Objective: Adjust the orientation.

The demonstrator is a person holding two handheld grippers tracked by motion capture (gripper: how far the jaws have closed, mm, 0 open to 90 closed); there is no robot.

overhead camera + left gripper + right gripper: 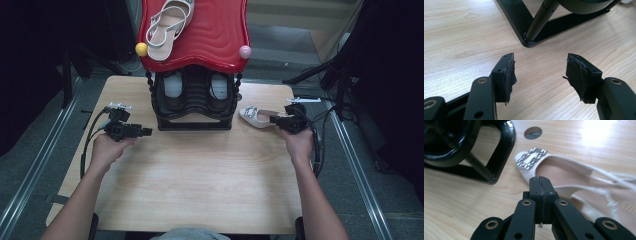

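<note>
While both grippers were held low over the wooden table (200, 190), the largest obstruction was noted at the far middle: a black shoe rack (194, 102) with a red wavy top shelf (215, 35). A strappy beige sandal (167, 25) was seen lying on that shelf, and a dark pair of shoes (195, 87) was seen stowed on the lower tier. A yellow knob (141, 49) and a pink knob (245, 51) were recorded at the shelf's front corners.

The near half of the table was observed bare, giving open room between the two forearms. The rack's base frame (524, 22) was seen just ahead of the left gripper (540, 72).

The white buckled shoe (554, 170) was found lying flat on the table just right of the rack, near the table's right edge, toe toward the rack. A round hole (533, 132) in the tabletop was noted beyond its toe.

The right gripper (540, 185) was seen with jaws pressed together, over the shoe's near rim; whether the rim was pinched could not be told. The left gripper's jaws were recorded spread wide, holding nothing.
</note>
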